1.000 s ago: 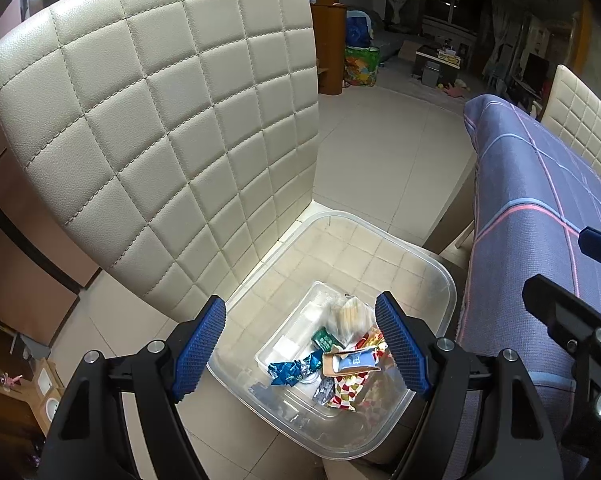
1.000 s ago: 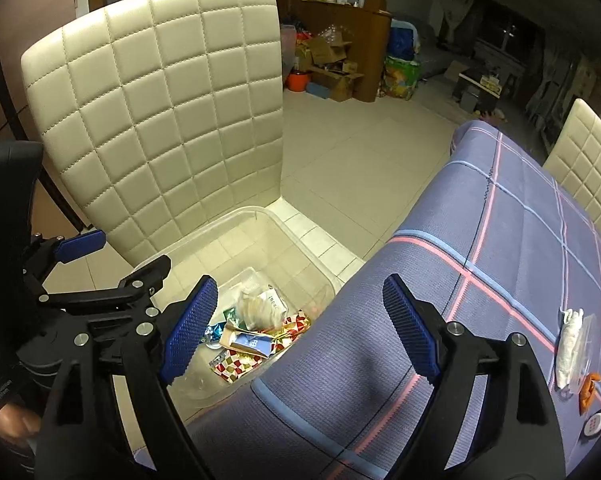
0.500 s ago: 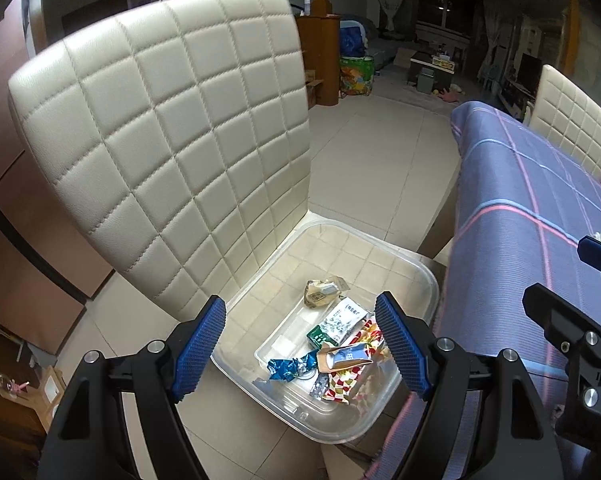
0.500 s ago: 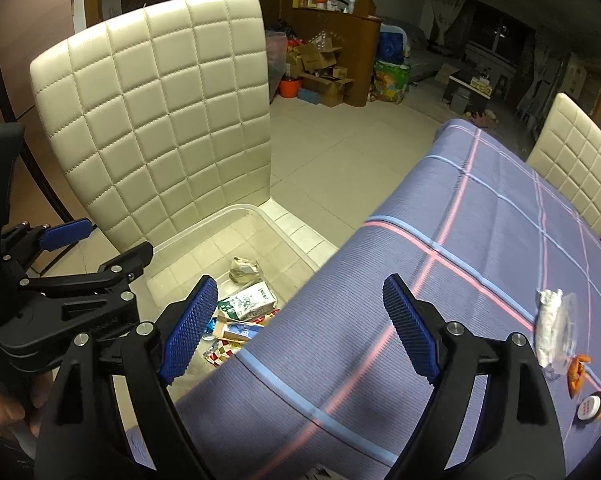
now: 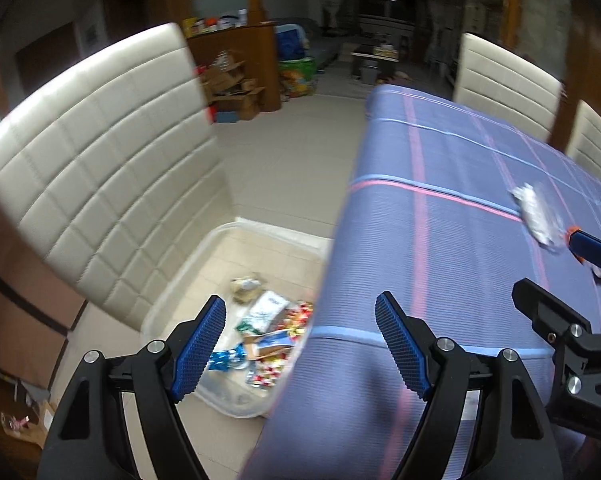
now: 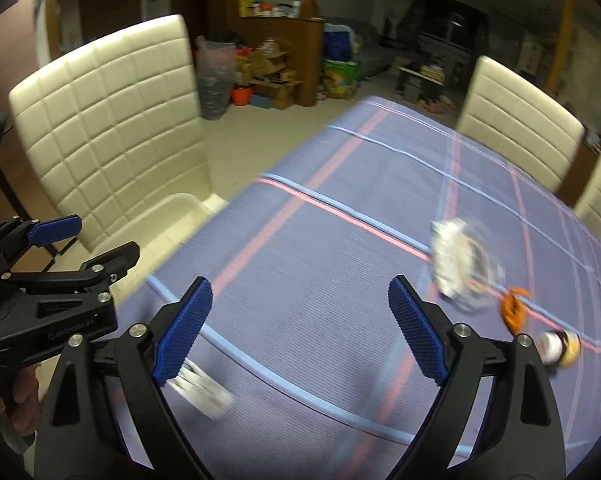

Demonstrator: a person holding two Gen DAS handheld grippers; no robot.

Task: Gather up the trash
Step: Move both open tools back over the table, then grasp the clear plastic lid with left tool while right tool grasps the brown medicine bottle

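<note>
A clear plastic bin (image 5: pixel 188 264) sits on a cream chair seat beside the table and holds several wrappers (image 5: pixel 266 330). My left gripper (image 5: pixel 300 344) is open and empty, over the table's edge above the bin. My right gripper (image 6: pixel 300 328) is open and empty above the blue plaid tablecloth (image 6: pixel 340 240). On the cloth lie a crumpled white wrapper in clear plastic (image 6: pixel 456 264), an orange scrap (image 6: pixel 512 310), a small round yellow-and-white piece (image 6: pixel 560 350) and a white wrapper (image 6: pixel 202 390) near the front edge. The crumpled wrapper also shows in the left wrist view (image 5: pixel 536 216).
A quilted cream chair back (image 5: pixel 100 184) rises left of the bin. Two more cream chairs (image 6: pixel 516 120) stand at the table's far side. Boxes and bags (image 6: pixel 260 68) crowd the floor by a wooden cabinet at the back. The left gripper shows in the right wrist view (image 6: pixel 56 264).
Both grippers have swung right and up, away from the bin toward the table. The tabletop trash now sits nearer and more central. Both stay open and empty.
</note>
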